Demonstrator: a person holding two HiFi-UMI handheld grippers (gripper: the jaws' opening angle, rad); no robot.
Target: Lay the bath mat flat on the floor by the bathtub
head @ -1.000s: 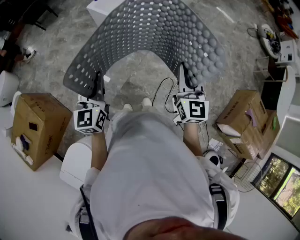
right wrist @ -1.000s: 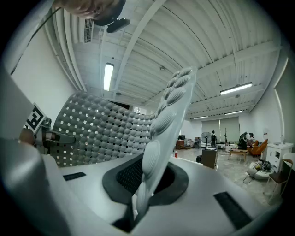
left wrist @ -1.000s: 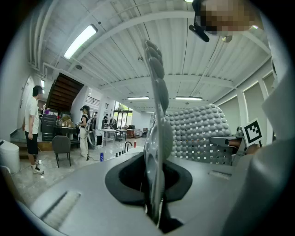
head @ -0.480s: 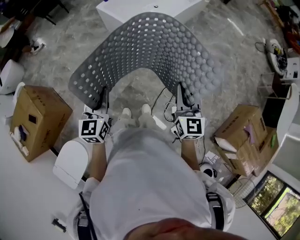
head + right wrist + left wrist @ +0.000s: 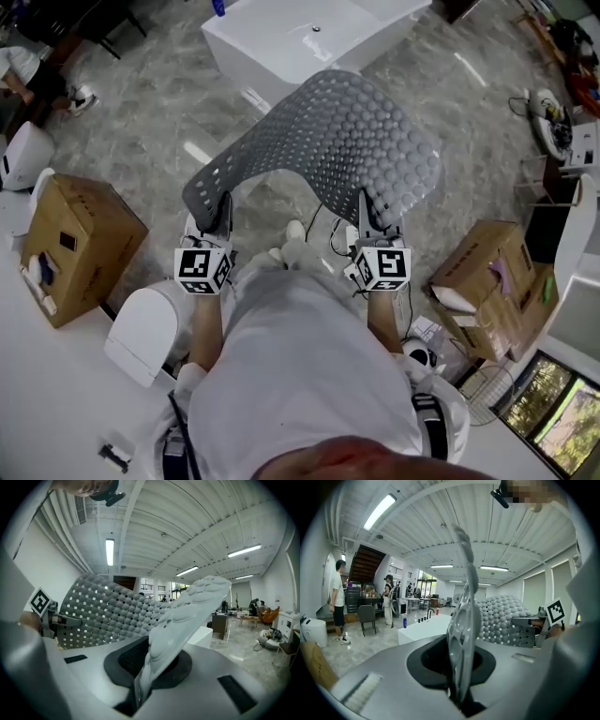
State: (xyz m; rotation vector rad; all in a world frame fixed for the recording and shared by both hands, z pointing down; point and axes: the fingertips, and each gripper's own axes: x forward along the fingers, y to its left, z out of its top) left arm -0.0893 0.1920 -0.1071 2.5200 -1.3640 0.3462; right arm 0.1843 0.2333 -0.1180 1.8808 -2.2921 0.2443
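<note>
Left claw (image 5: pixel 221 212) clenched on the bath mat's (image 5: pixel 347 141) left end; my right claw (image 5: pixel 367 214) clenched on its right end. Mat is off the floor (image 5: pixel 141 131), long axis running claw to claw. Its middle arches away from me toward the bathtub (image 5: pixel 300 37), nubbed face up.
</note>
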